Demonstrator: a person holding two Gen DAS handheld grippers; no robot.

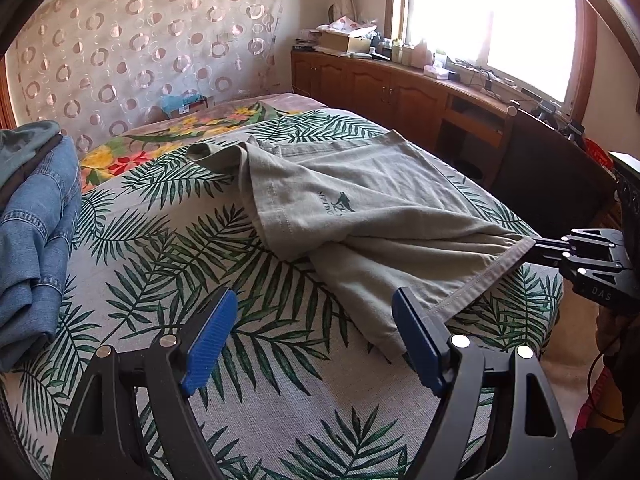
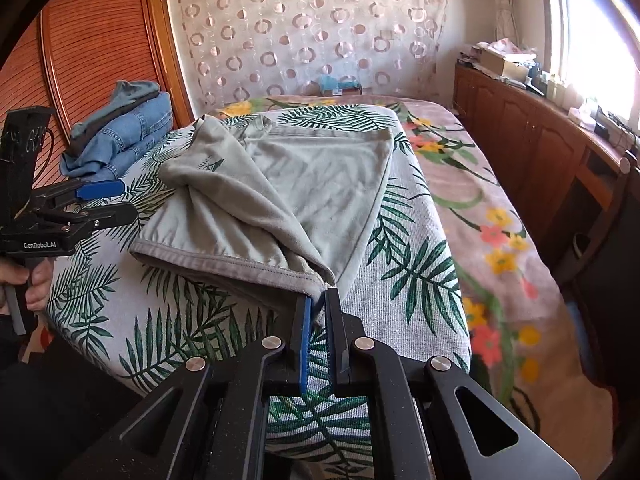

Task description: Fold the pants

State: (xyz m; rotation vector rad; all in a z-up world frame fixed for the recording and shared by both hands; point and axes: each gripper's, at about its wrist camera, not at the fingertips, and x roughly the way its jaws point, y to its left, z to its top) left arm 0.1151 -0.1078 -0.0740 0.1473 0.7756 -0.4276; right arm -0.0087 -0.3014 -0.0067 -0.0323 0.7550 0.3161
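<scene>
Sunlight came through a wide window onto a bedroom with a long wooden cabinet under it, its top crowded with boxes and bottles. Behind the bed hung a pale curtain patterned with rings, and a slatted wooden door stood on the left in the right wrist view. On the bed lay a flowered blanket, and over its near part a palm-leaf cloth.

Grey-green pants lay on the palm-leaf cloth, partly folded, with one layer turned over the rest and a small dark logo showing. Their hemmed edge faced the near side of the bed. A stack of folded jeans sat well apart from them, at the far left of the cloth.

The right tongs were nearly closed, with a corner of the pants' hem between their fingers; a narrow gap showed beside the fabric, and whether the pads pressed on it could not be told. The left tongs stood released, jaws wide, hovering over the cloth just beside the hem's other end and holding nothing; its right finger was just beside the hem. A hand gripped the handle of the left tongs in the right wrist view.
</scene>
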